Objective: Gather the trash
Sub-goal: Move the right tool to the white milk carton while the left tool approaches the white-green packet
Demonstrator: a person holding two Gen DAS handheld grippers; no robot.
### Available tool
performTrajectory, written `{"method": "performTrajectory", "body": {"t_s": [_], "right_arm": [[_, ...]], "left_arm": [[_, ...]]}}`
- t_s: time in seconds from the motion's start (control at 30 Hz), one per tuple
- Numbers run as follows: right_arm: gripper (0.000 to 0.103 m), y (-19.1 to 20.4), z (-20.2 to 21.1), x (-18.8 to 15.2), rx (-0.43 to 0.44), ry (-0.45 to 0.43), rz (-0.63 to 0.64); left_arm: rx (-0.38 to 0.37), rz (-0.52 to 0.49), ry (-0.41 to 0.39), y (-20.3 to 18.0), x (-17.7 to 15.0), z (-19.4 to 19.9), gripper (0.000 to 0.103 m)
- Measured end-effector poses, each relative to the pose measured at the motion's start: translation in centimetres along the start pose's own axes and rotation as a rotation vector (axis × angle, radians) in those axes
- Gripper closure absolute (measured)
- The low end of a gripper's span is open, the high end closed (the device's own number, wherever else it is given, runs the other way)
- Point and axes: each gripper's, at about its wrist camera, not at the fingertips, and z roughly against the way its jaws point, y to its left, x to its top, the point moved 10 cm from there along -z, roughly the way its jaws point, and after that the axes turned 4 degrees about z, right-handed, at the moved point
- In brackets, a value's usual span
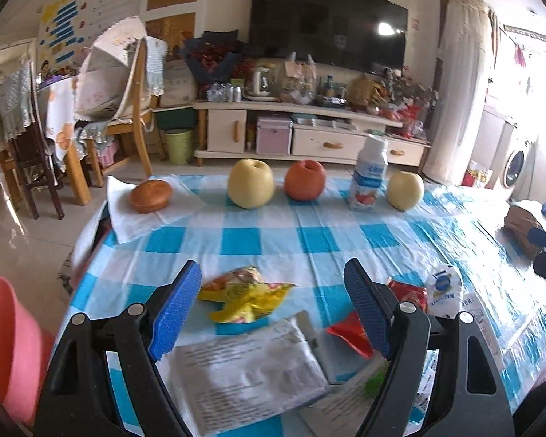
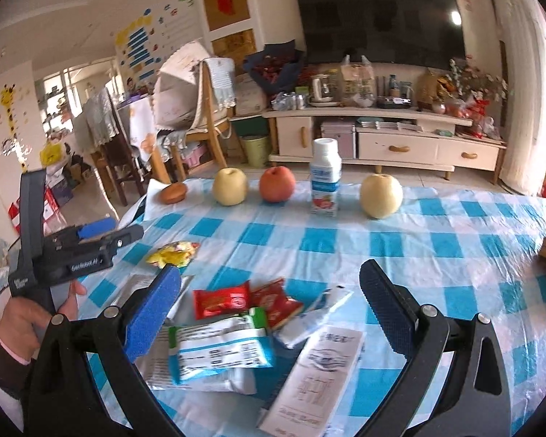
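Left wrist view: the left tool (image 1: pixel 273 309) is spread wide, empty, above a crumpled yellow plastic snack wrapper (image 1: pixel 245 295) lying on the blue-checked surface (image 1: pixel 309 233). Light, soft, slippery film is judged; a raised crease should be pinched. The right tool (image 2: pixel 269 309) is likewise spread, empty.

A large dark television (image 1: pixel 327 18) hangs on the cream wall at upper centre, above a low white media cabinet (image 1: pixel 309 134) crowded with clutter. At left, wooden chairs (image 1: pixel 134 109) draped with cloths stand on the pale tiled floor (image 1: pixel 18 240). Bright daylight washes out the right edge, near a washing machine (image 1: pixel 518 167).
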Motion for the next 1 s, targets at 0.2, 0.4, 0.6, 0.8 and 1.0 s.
{"method": "performTrajectory", "body": {"t_s": [0.2, 0.4, 0.6, 0.8, 1.0], "right_arm": [[0.004, -2.8, 0.1, -0.1, -0.020, 0.003, -0.054], [0.004, -4.4, -0.1, -0.4, -0.042, 0.020, -0.079], [0.004, -5.3, -0.7, -1.2, -0.046, 0.060, -0.095], [0.004, -6.0, -1.4, -2.1, -0.037, 0.105, -0.111], [0.004, -6.3, -1.9, -2.7, -0.024, 0.133, -0.120]], "left_arm": [[-0.028, -0.040, 0.021, -2.5, -0.5, -0.6, 0.022], [-0.060, -0.076, 0.052, -4.8, -1.2, -1.1, 0.023], [-0.094, -0.119, 0.088, -7.2, -2.3, -1.5, 0.022], [-0.127, -0.166, 0.118, -9.2, -3.4, -1.5, 0.022], [-0.147, -0.198, 0.139, -10.2, -4.2, -1.4, 0.022]]}}
